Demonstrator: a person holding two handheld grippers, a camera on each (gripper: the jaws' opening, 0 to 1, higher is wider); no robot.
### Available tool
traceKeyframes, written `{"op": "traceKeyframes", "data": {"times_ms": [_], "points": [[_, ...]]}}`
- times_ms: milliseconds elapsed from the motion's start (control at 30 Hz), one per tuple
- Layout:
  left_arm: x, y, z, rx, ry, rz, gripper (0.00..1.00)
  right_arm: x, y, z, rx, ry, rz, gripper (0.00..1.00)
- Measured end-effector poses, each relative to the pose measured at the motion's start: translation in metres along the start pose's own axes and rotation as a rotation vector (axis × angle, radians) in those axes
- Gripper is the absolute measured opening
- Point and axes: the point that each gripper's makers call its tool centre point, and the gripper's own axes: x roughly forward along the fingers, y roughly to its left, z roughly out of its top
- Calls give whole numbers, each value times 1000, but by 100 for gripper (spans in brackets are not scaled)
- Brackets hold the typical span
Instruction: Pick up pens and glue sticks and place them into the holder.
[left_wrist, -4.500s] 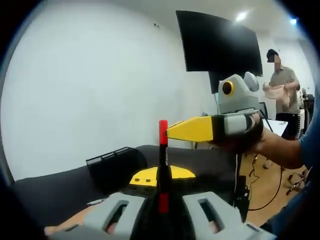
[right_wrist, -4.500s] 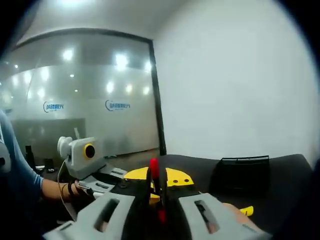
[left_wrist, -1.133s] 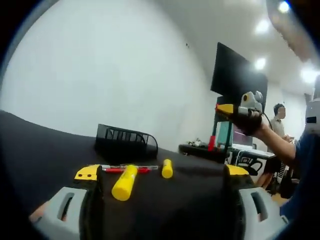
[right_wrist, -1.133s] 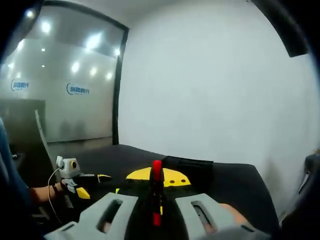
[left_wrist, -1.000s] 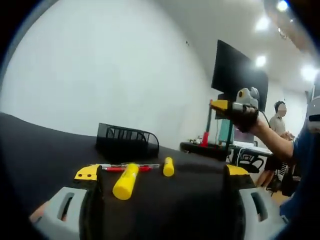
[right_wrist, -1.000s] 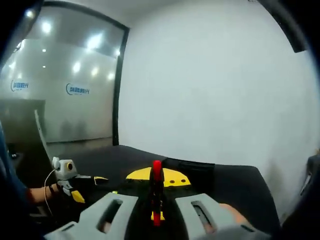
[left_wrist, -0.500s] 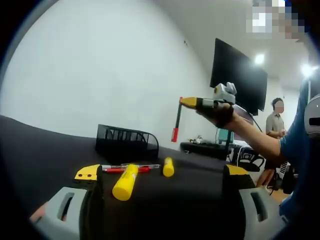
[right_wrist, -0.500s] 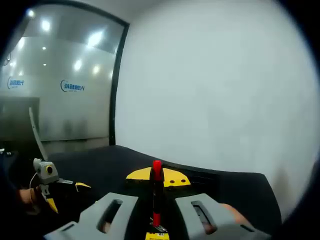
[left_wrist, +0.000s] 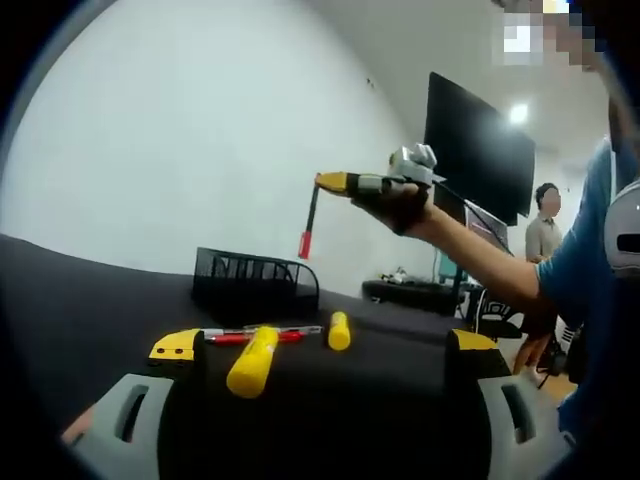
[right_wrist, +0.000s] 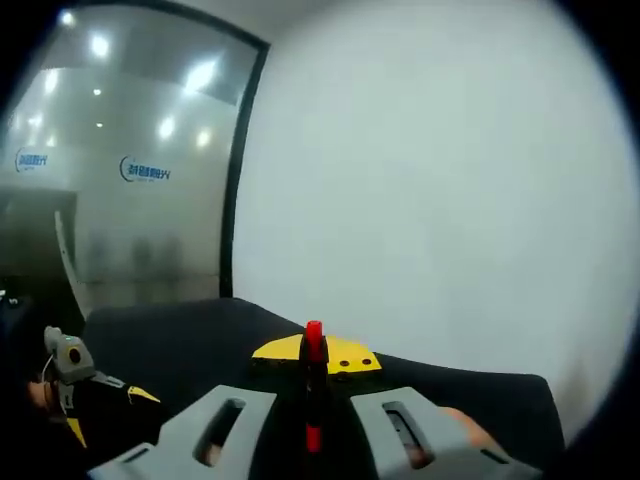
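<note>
- Since half a second ago, the right gripper (left_wrist: 335, 182) has carried its pen (left_wrist: 308, 228) leftward in the left gripper view, so the pen now hangs over the holder (left_wrist: 256, 283), red tip down.
- Right gripper: jaws together, clamped on the pen's dark barrel near one end; in the right gripper view the pen (right_wrist: 314, 385) stands straight up between the jaws, red cap at the far end.
- Left gripper (left_wrist: 320, 420): jaws wide apart, holding nothing, low over the tabletop (left_wrist: 70, 300) and facing the loose items.
- Holder: black wire-mesh box, open at the top, standing toward the far edge of the tabletop, beyond the loose items.
- Loose items in front of the holder: a red pen (left_wrist: 262, 336) lying flat; a large yellow glue stick (left_wrist: 251, 362) just before it; a small yellow glue stick (left_wrist: 339, 331) beside them.
- Handling, as a judgement: pens are light, stiff and thin, and likely to pivot in the jaws if gripped off-centre; a hold across the middle of the barrel should steady them.
- Glue sticks: light, rigid, smooth cylinders that may roll; best taken across the body at mid-length.
</note>
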Motion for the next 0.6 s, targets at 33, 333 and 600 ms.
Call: {"op": "traceKeyframes", "data": {"times_ms": [33,333,600], "points": [[0,1,0,-1,-1,1,96,6,-1,2,2,-5,3,3],[0,6,0,-9,0,12,96,60,-7,1,26,-26,21,3],[0,11,0,-14,-1,19,95,96,-7,-13,46,-38,27,3]]}}
